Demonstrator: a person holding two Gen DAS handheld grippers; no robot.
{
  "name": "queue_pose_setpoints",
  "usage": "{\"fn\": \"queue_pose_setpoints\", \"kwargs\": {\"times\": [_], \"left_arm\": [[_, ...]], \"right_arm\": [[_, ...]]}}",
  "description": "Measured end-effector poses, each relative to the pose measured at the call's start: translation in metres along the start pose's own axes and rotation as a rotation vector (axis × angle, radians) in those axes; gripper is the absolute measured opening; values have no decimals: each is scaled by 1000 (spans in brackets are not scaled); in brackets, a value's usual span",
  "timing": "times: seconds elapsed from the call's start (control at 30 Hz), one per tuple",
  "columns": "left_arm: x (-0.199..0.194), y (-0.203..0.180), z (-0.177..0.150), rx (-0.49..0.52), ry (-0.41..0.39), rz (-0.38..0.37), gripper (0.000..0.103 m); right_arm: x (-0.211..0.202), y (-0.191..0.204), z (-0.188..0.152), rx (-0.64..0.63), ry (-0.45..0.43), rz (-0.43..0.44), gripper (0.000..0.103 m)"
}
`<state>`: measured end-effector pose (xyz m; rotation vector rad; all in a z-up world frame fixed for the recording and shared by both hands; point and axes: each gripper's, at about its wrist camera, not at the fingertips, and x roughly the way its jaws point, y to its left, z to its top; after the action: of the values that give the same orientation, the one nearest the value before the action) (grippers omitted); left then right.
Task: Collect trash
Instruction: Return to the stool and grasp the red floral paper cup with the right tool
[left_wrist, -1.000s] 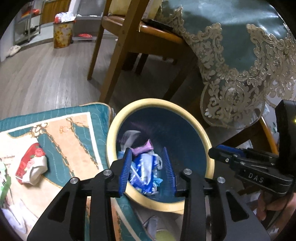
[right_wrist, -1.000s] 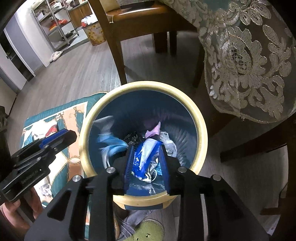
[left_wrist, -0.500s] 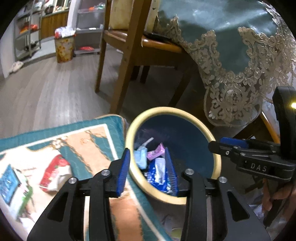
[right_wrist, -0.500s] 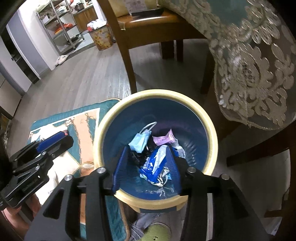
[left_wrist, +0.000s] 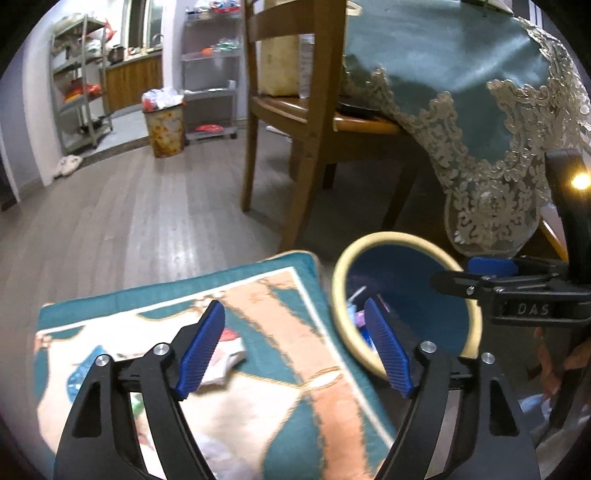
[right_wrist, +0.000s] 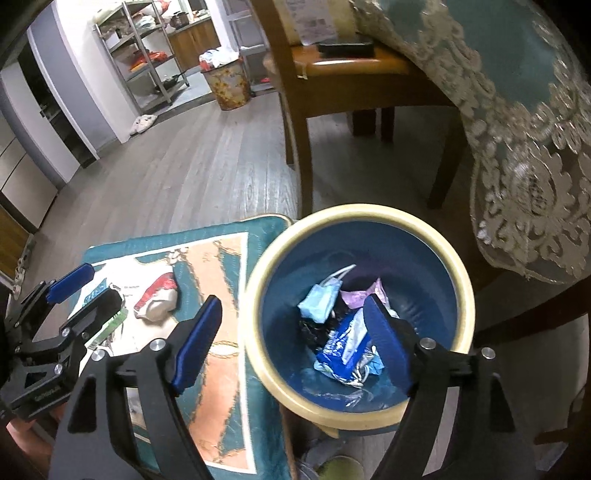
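Wrappers (right_wrist: 345, 345) lie in the bin (right_wrist: 258, 291); your left tool (left_wrist: 295, 350) and right tool (right_wrist: 291, 339), jaws just spread and empty, face the red-white wrapper (right_wrist: 159, 295) at nine o'clock.

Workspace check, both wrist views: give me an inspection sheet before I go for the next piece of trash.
Surface: patterned mat on a wooden floor.
Job's things: blue bin beside the mat holds a face mask and a blue wrapper; a red and white wrapper lies on the mat.
Clutter: more litter near the mat's left edge, too blurred to name.
Grippers: left gripper and right gripper, jaws just opened, nothing between them.
Cables: nothing seen.
Surroundings: wooden chair, lace tablecloth, shelves.
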<state>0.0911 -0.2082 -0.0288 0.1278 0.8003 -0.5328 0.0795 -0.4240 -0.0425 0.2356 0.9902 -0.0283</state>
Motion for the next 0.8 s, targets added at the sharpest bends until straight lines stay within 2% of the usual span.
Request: {"fn": "queue_pose_setpoints", "kwargs": {"times": [0.3, 0.43, 0.67, 0.8], "left_arm": [[-22, 37, -11, 18, 1, 77, 89], [-29, 57, -16, 23, 6, 115, 90], [-50, 105, -23, -39, 17, 152, 90], [-66, 125, -22, 4, 7, 173, 90]], "right_arm": [[2, 37, 6, -38, -13, 7, 96], [10, 56, 8, -50, -10, 14, 97], [24, 90, 8, -105, -2, 14, 97], [28, 107, 7, -141, -17, 19, 97]]}}
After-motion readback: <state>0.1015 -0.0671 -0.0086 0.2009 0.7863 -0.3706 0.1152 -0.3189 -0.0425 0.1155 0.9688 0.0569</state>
